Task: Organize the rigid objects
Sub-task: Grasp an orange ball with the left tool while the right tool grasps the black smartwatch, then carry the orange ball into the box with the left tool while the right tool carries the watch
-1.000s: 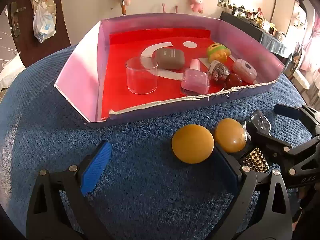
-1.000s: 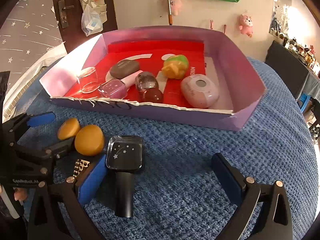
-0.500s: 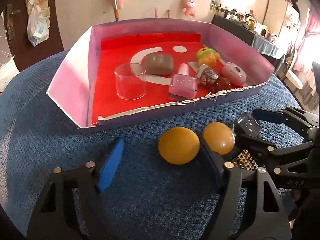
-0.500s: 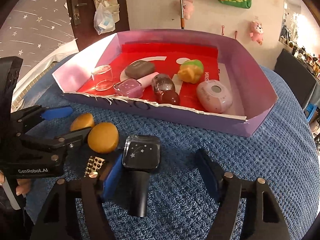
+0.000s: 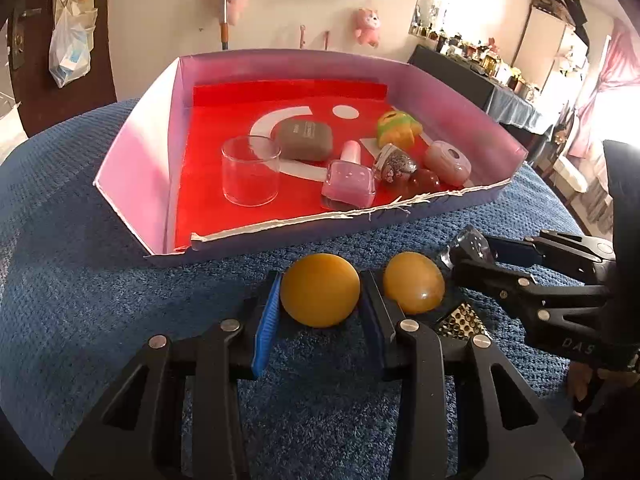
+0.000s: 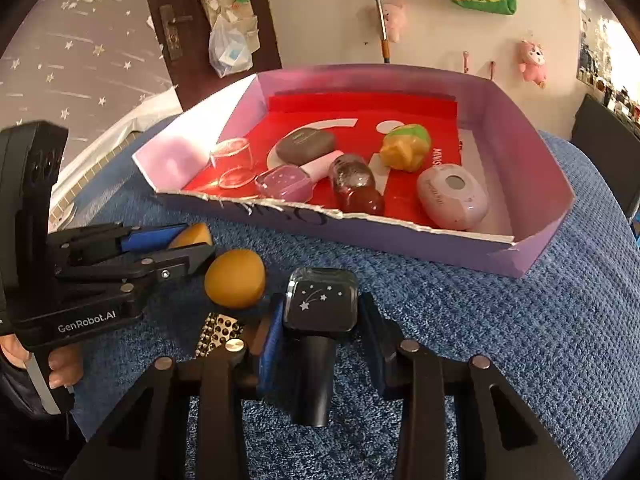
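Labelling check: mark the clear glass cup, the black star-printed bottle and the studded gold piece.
Clear glass cup point(image 5: 251, 176), left wrist view, on its front wall.
Black star-printed bottle point(image 6: 322, 300), right wrist view, on its starred square face.
Studded gold piece point(image 6: 218, 330), right wrist view, on its studded top.

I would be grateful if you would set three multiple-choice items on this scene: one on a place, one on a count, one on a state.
1. Where does the clear glass cup stand?
A. on the blue cloth
B. in the red-floored cardboard tray
C. between gripper fingers

2. How many round amber stones lie on the blue textured cloth?
A. two
B. one
C. four

3. What sits between the right gripper fingers?
A. a pink bottle
B. nothing
C. the black star-printed bottle

Answers:
1 B, the cup is upright on the red floor near the tray's left wall.
2 A, one stone sits in the closing left gripper, another beside it.
3 C, the closing jaws flank it.
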Demonstrator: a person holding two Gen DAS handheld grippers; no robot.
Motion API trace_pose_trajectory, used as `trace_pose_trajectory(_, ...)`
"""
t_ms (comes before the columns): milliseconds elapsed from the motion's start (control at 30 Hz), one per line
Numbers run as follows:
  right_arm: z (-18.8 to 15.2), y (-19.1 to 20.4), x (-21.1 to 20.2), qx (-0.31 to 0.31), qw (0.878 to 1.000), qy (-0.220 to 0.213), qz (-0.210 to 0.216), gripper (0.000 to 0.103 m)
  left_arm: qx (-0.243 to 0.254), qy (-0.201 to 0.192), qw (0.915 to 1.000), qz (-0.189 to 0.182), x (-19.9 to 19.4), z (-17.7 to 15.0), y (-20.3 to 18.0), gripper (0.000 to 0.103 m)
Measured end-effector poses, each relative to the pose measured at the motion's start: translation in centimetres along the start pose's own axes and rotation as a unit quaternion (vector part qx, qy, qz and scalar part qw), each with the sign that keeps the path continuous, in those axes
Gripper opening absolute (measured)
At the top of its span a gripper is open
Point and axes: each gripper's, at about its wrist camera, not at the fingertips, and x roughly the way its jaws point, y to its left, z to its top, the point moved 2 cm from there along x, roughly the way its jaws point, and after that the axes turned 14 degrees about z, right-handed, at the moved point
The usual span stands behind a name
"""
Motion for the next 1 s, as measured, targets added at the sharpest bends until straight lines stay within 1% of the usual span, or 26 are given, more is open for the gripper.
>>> trace_pose_trajectory(133, 0.01, 0.07, -0.41, -0.002, 1.0, -0.009, -0.005, 0.038, 0.008, 0.0, 1.0, 0.001, 0.03, -0.01, -0.33, 0.036)
trace_pose_trajectory(333, -0.02, 0.15, -0.48, -0.003, 1.0, -0.011, -0.007, 0.038, -0.001, 0.008, 1.0, -0.001, 0.3, -0.12, -0.01, 0.036)
trace_pose_trajectory(1000, 0.03, 0.13, 0.02, -0.001, 1.0, 0.001, -0.005, 0.038, 0.006, 0.012, 0.9999, 0.005, 0.81, -0.09, -0.27, 0.036)
